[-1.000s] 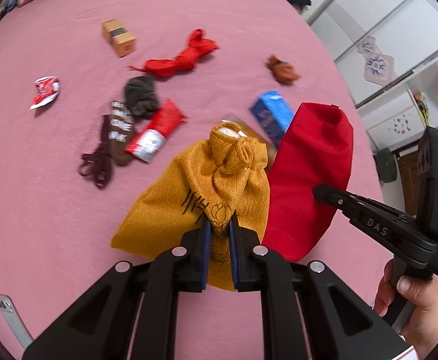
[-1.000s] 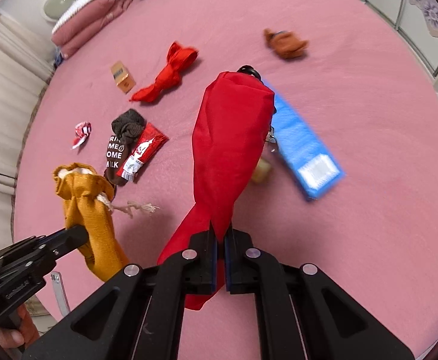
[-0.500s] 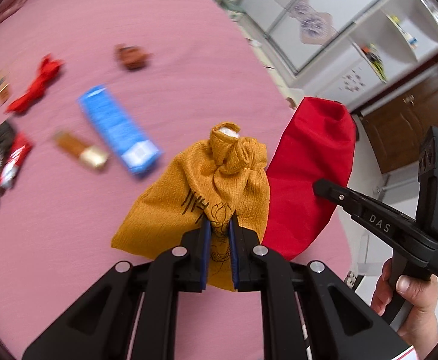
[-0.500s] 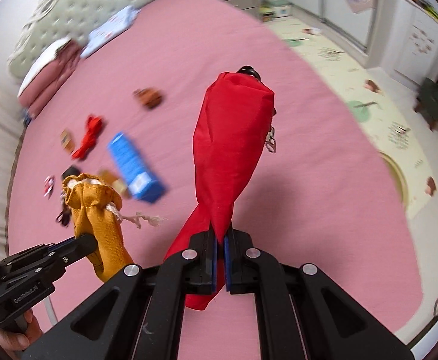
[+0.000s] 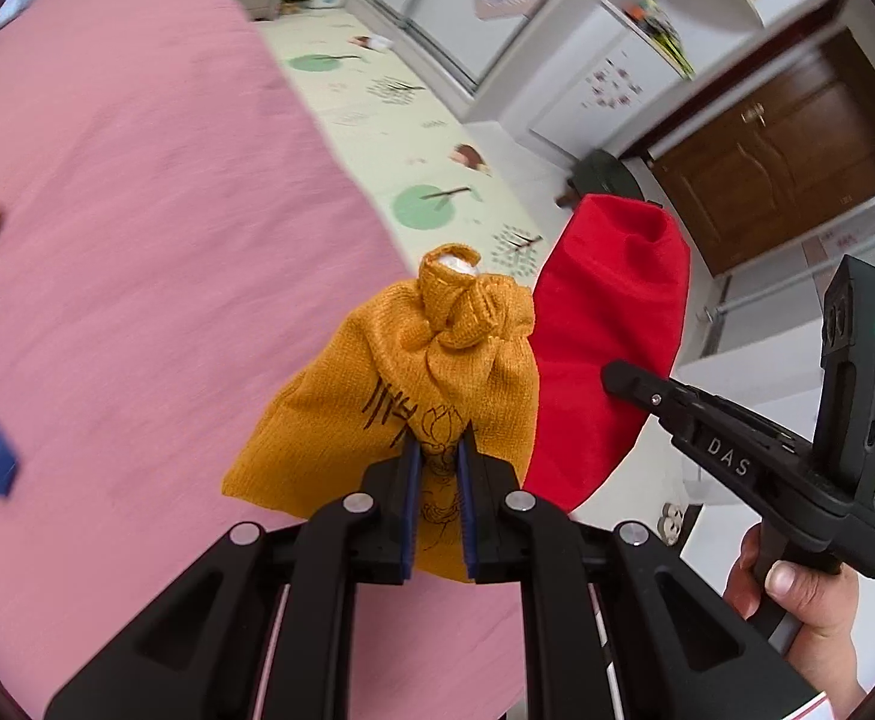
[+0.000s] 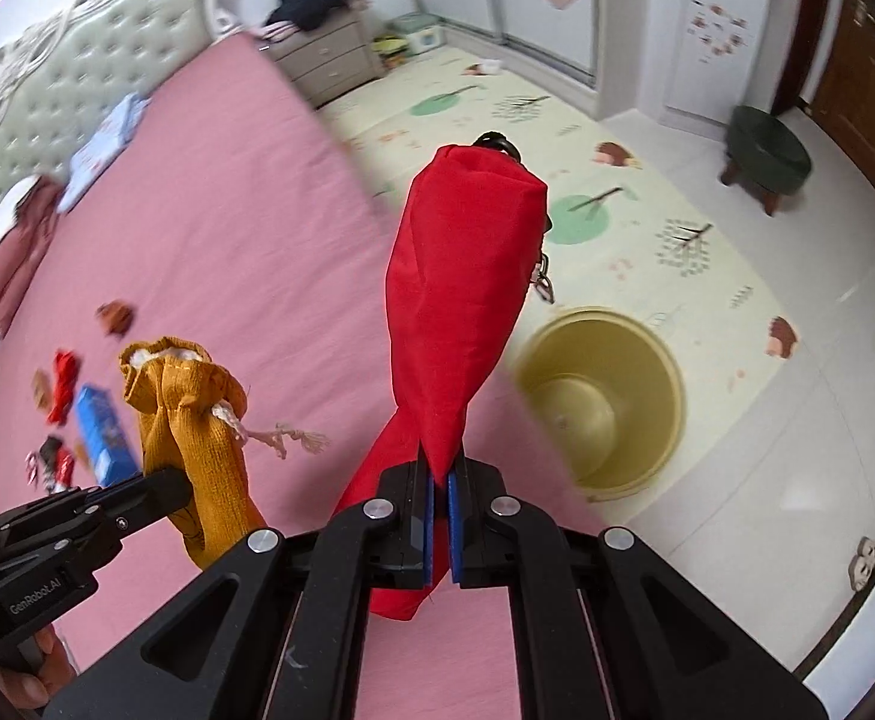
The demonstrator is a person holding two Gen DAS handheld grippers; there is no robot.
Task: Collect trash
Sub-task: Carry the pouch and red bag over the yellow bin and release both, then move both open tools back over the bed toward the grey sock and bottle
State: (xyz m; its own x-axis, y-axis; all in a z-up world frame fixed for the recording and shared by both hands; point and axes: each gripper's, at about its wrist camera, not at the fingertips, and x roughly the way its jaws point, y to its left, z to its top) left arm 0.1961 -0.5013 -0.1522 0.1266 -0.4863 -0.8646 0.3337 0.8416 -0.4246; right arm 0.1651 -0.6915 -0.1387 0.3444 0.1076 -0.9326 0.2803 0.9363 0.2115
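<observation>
Above the pink bed's edge, mustard drawstring pouch hangs pinched in left gripper; red bag beside it, clamped by right gripper. Yellow bucket sits on floor mat just past the bed.

Green stool near brown door, grey dresser.

Right wrist view:
- Yellow bucket, lower right of centre: mouth open, unobstructed from above; red bag hangs just left of it.
- Play mat, centre right: bare around bucket.
- Green stool, upper right: well apart.
- Pink bed, left: edge just beside bucket; blue box and small litter far left.
- Mustard bag, lower left: beside red bag, gap between.
</observation>
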